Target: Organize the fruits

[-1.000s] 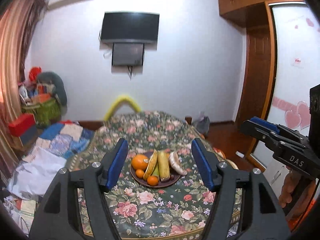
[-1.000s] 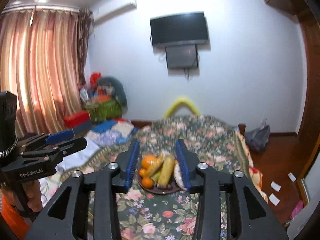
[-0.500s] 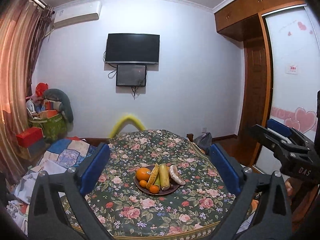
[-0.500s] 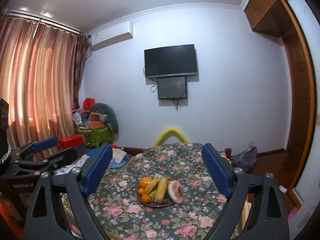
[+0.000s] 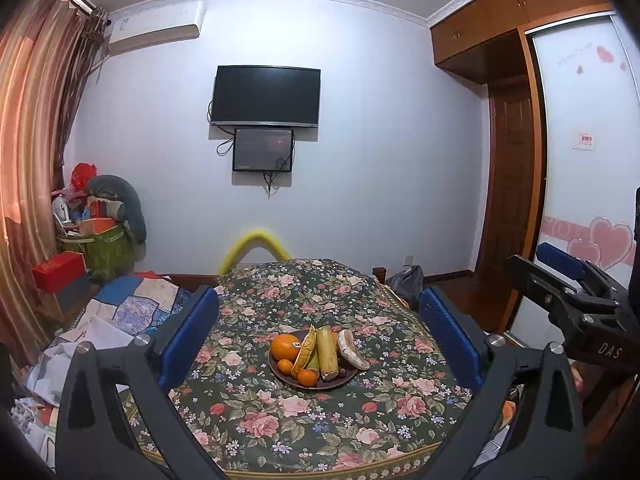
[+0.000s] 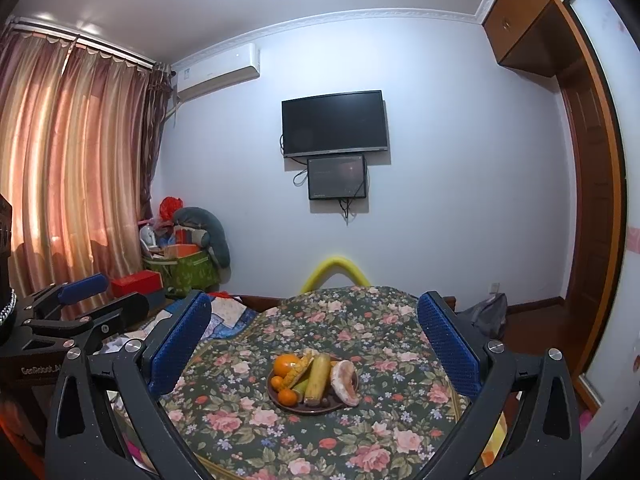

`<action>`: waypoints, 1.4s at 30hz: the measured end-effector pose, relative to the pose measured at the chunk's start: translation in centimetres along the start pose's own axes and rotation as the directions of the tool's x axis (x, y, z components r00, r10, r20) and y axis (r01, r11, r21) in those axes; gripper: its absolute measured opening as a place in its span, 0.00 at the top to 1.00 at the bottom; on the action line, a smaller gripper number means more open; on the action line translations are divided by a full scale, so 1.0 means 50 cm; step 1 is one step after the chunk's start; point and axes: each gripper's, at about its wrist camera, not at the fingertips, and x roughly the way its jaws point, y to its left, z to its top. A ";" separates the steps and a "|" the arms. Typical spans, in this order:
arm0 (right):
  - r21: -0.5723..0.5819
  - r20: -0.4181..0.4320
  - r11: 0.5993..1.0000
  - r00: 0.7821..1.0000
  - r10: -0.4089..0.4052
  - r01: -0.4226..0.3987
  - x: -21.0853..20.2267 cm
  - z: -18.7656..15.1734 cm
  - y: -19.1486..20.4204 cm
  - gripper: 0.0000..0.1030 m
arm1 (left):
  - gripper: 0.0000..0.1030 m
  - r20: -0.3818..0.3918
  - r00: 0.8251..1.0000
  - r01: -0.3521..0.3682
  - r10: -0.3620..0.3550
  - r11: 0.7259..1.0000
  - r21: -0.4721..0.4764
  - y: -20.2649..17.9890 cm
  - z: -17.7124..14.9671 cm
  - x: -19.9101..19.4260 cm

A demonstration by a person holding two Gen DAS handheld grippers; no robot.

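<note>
A dark round plate (image 5: 345,380) (image 6: 340,407) sits mid-table on a floral cloth. On it lie a large orange (image 5: 285,346) (image 6: 286,365), small oranges (image 5: 308,377) (image 6: 288,397), a yellow-green stalk piece (image 5: 327,353) (image 6: 318,378), a yellow slice (image 5: 303,354) and a pale pink-fleshed wedge (image 5: 352,355) (image 6: 344,383). My left gripper (image 5: 318,334) is open and empty, well back from the plate. My right gripper (image 6: 314,340) is open and empty too, and shows at the right of the left wrist view (image 5: 560,280). The left gripper shows at the left of the right wrist view (image 6: 72,312).
The round table with floral cloth (image 5: 320,432) (image 6: 320,440) fills the foreground. A yellow chair back (image 5: 256,244) stands behind it. A bed with quilts (image 5: 132,304), boxes and a green bag (image 5: 108,248) lie left. A wardrobe and door (image 5: 516,200) stand right.
Both grippers have opened wide and pulled back and up from the plate, which now looks smaller and farther. The fruits have not moved.
</note>
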 end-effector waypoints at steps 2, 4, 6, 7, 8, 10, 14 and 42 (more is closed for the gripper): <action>-0.001 0.000 1.000 1.000 0.000 0.000 -0.001 0.000 0.000 0.00 | 0.01 0.001 1.000 -0.001 0.001 1.000 0.001 0.001 0.000 -0.001; -0.002 -0.001 1.000 1.000 0.000 0.000 -0.002 0.000 0.000 0.00 | 0.01 0.001 1.000 0.001 -0.001 1.000 0.001 0.000 0.000 0.000; -0.005 -0.001 1.000 1.000 0.000 0.000 -0.003 -0.001 0.001 0.00 | 0.00 0.001 1.000 0.001 -0.001 1.000 0.001 -0.001 0.000 0.000; -0.006 -0.001 1.000 1.000 -0.001 0.001 -0.004 -0.001 0.001 0.00 | 0.00 0.001 1.000 0.000 0.000 1.000 0.001 -0.001 0.000 0.000; -0.007 -0.001 1.000 1.000 -0.001 0.001 -0.005 -0.001 0.001 0.00 | 0.00 0.001 1.000 0.001 -0.001 1.000 0.001 -0.001 0.000 0.000; -0.006 -0.001 1.000 1.000 0.000 0.000 -0.005 -0.001 0.001 0.00 | 0.00 0.001 1.000 0.004 -0.004 1.000 0.001 -0.001 0.000 0.000; -0.006 -0.001 1.000 1.000 -0.001 0.001 -0.004 0.001 0.001 0.00 | 0.00 0.003 1.000 0.004 -0.004 1.000 0.005 -0.004 0.001 -0.001; 0.001 0.007 1.000 1.000 -0.006 0.006 -0.009 0.008 -0.002 0.00 | 0.00 -0.004 1.000 0.023 -0.023 1.000 0.014 -0.010 0.005 0.002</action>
